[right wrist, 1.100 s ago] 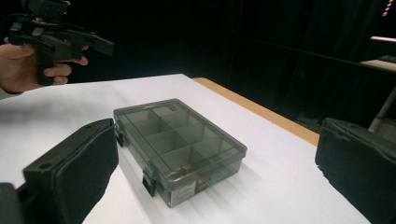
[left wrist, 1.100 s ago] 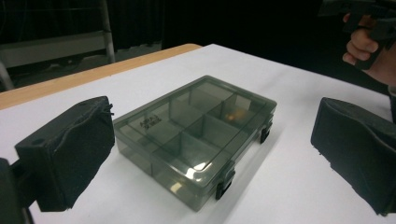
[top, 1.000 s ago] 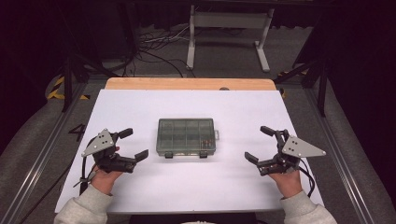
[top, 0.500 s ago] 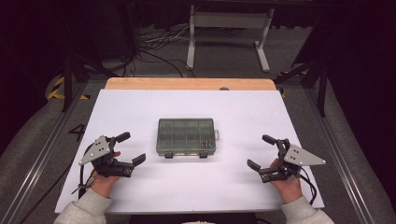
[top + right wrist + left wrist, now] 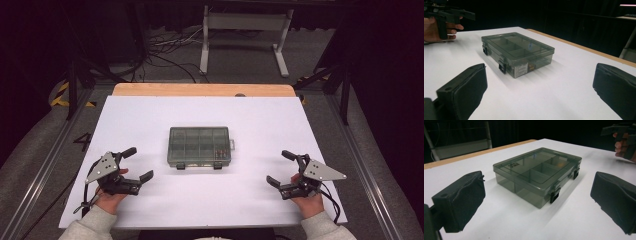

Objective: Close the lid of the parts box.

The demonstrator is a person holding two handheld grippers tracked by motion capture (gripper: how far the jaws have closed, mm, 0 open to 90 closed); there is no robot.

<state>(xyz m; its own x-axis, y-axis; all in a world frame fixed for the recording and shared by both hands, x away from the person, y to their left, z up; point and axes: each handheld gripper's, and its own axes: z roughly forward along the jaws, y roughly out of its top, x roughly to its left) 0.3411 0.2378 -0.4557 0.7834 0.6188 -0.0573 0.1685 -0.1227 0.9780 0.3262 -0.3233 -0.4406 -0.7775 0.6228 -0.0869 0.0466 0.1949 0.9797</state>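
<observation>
A smoky clear plastic organizer box (image 5: 200,146) with a closed lid and two black latches lies flat at the middle of the white table (image 5: 150,115). Its inner compartments show through the lid (image 5: 539,167), and a white label is on one side (image 5: 521,70). My left gripper (image 5: 137,165) rests near the front left of the table, open, jaws wide with nothing between them. At the front right my right gripper (image 5: 281,168) is open too and holds nothing. Both point toward the box from a distance.
The table has a wooden strip (image 5: 200,89) along its far edge. Beyond it stand a white metal frame (image 5: 245,35) and cables on the dark floor. Metal rails run along both sides of the table.
Both grippers have drawn back toward the front edge of the table and slightly outward. The box has not moved.
</observation>
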